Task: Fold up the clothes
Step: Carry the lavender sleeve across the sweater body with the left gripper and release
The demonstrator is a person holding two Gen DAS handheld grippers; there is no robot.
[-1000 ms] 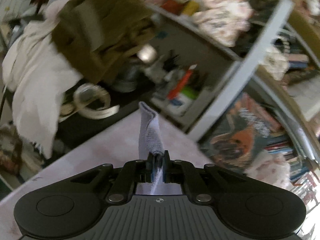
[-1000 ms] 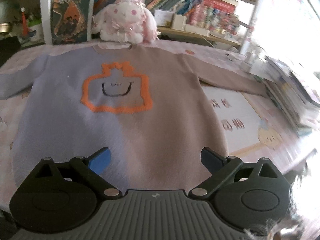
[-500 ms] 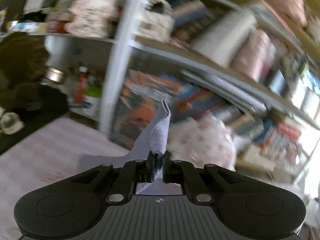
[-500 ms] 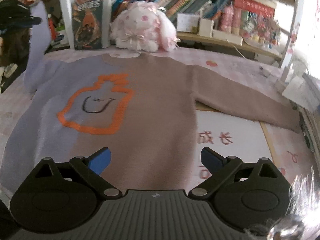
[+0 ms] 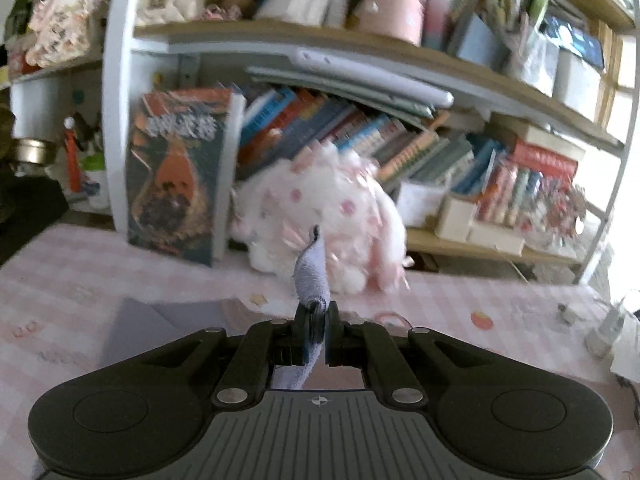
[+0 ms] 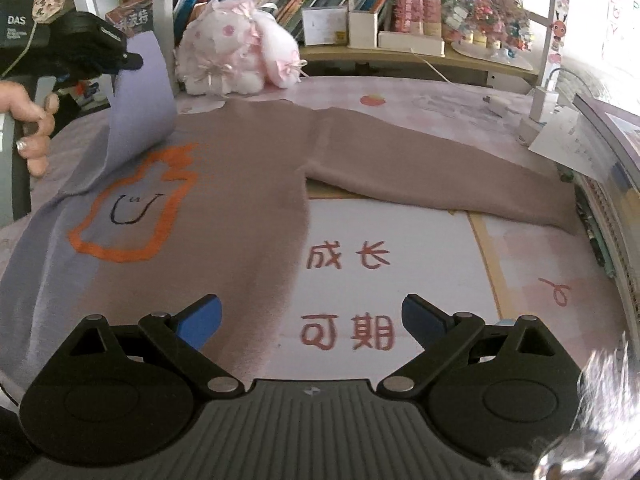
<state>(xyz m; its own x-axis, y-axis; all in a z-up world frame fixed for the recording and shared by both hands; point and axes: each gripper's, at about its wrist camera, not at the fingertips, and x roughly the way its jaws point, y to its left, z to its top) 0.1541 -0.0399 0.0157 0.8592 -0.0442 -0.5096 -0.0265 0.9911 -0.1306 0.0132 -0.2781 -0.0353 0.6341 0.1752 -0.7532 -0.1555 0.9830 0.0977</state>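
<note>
A sweater [image 6: 224, 200], brown with a lavender left side and an orange outline figure, lies flat on the pink checked table [image 6: 440, 92]. Its brown right sleeve [image 6: 440, 176] stretches out to the right. My left gripper [image 5: 316, 312] is shut on the cuff of the lavender left sleeve [image 5: 310, 276]. In the right wrist view the left gripper [image 6: 134, 62] holds that sleeve [image 6: 140, 100] lifted above the sweater's left shoulder, with a hand [image 6: 32, 128] behind it. My right gripper [image 6: 312, 316] hovers open over the sweater's lower right hem, with nothing between its blue pads [image 6: 200, 318].
A pink and white plush toy [image 6: 236, 56] sits at the table's far edge by the bookshelf [image 5: 360, 128]. A white mat with red characters [image 6: 360, 280] lies under the sweater's right side. A charger [image 6: 540, 108] and stacked papers [image 6: 580, 136] stand at the right.
The left gripper has swung rightward with the lavender sleeve, from the cluttered side toward the sweater's body. The right gripper has shifted right, so the sweater now sits further left in its view.
</note>
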